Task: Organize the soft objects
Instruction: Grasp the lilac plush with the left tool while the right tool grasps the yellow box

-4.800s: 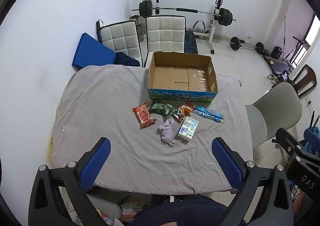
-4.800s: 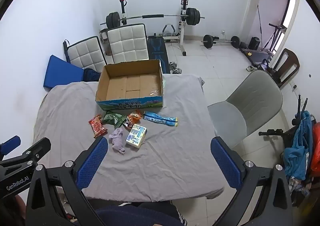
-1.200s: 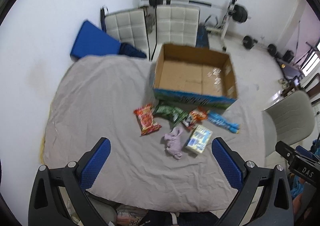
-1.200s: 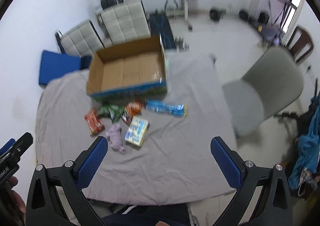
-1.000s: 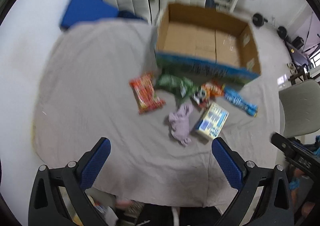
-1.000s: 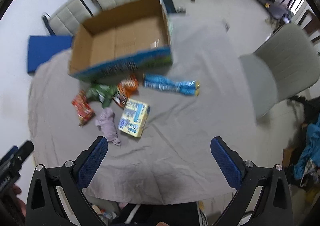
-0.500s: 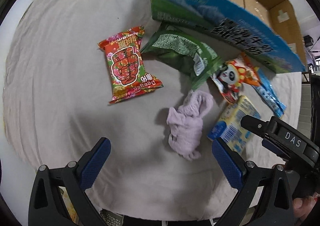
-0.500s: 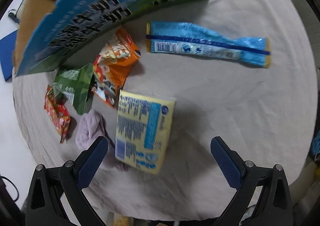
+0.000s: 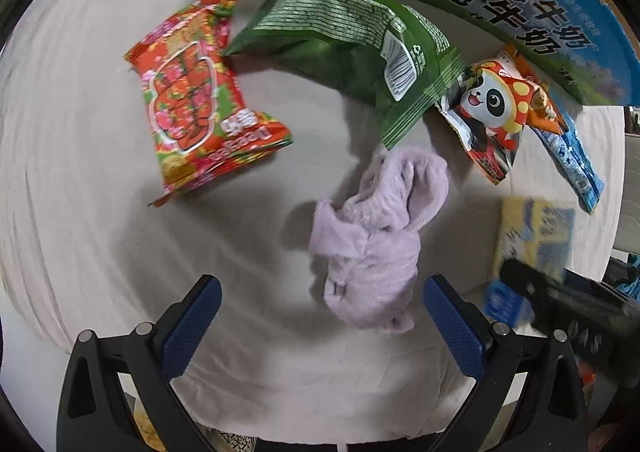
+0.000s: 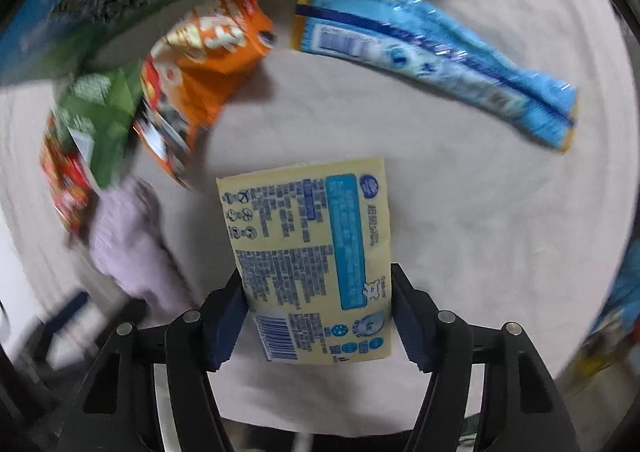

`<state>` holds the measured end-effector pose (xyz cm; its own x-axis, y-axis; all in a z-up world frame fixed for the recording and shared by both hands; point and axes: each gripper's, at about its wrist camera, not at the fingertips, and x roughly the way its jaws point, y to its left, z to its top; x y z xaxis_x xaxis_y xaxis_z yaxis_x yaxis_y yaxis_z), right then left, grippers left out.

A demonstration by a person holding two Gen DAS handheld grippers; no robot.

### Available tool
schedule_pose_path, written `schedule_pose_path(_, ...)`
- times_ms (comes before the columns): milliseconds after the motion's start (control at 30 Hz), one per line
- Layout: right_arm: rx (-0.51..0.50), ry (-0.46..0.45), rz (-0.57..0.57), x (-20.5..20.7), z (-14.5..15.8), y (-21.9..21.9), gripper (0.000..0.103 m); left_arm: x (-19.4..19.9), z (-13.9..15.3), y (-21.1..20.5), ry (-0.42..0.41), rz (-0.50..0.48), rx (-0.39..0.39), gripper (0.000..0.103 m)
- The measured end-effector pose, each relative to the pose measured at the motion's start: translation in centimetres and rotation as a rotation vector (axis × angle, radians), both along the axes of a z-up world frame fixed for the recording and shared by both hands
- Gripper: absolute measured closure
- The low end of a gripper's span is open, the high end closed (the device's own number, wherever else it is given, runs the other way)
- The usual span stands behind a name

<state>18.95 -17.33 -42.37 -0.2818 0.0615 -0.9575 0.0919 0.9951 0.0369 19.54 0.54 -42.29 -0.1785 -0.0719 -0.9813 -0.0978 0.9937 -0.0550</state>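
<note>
My right gripper clamps the yellow pack.
My left gripper hangs wide open over the purple cloth on the grey sheet.

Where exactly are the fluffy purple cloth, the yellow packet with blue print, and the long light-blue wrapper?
Fluffy purple cloth (image 9: 372, 248): left wrist view, middle of its bunched body.
Yellow packet with blue print (image 10: 308, 252): right wrist view, centre of its printed face.
Long light-blue wrapper (image 10: 432, 64): right wrist view, middle of its length.
</note>
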Motion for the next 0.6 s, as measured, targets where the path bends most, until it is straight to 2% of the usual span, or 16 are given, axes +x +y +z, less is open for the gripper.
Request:
schedule_pose_path(133, -0.023, -0.013, 0.011, -0.3, 0.3, -0.4, 0.035, 0.4, -2.2, -0.8, 0.018, 0.004, -0.025, 0.000)
schedule_pose_path(200, -0.026, -0.009, 0.001, -0.3, 0.2, -0.4, 0.035, 0.4, -3.1, -1.5, 0.034, -0.009, -0.029, 0.007)
schedule_pose_path(300, -0.035, -0.003, -0.002, -0.5, 0.4, -0.6, 0.035, 0.1, -4.8, -2.1, 0.058, -0.034, -0.026, 0.022)
schedule_pose_path(367, -0.035, 0.000, -0.013, -0.8, 0.4, -0.9, 0.034, -0.2, -5.8, -2.6, 0.077, -0.046, -0.013, 0.043)
schedule_pose_path(500, -0.036, -0.012, -0.030, -1.6, -0.4, -1.3, 0.035, -0.6, -6.6, -2.9, 0.059, -0.068, 0.014, 0.050)
schedule_pose_path(567, -0.033, -0.019, -0.041, -2.2, -0.9, -1.6, 0.035, -0.8, -5.8, -2.8, 0.049, -0.063, 0.005, 0.063)
schedule_pose_path(600, -0.029, -0.024, -0.048, -2.3, -1.2, -1.9, 0.035, -0.8, -5.8, -2.8, 0.045, -0.062, 0.000, 0.063)
